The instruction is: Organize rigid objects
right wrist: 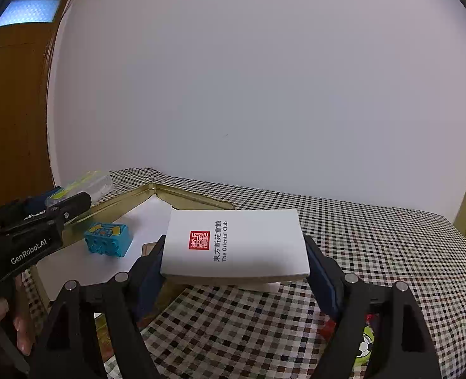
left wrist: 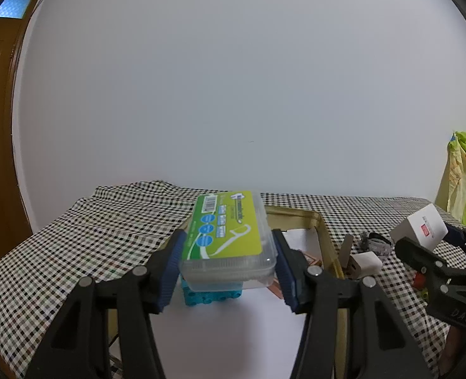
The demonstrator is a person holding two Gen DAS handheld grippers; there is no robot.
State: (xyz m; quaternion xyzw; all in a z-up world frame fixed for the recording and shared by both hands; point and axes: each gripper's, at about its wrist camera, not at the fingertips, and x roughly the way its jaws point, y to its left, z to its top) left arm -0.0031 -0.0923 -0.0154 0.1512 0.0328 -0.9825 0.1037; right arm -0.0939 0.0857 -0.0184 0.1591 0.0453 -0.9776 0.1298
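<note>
Soft even light (fisheye-bent, dark corners)

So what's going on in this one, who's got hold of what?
A person works two handheld grippers over a checkered tablecloth. The left gripper is clamped on a clear plastic box with a green label, held above a gold-rimmed tray where a blue toy brick already sits. The right gripper holds a white box with a red seal beside the tray.

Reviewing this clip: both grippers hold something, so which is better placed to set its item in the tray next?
Left, probably. The left gripper holds its clear floss-pick box over the tray; the right gripper holds its white box above the tablecloth.
</note>
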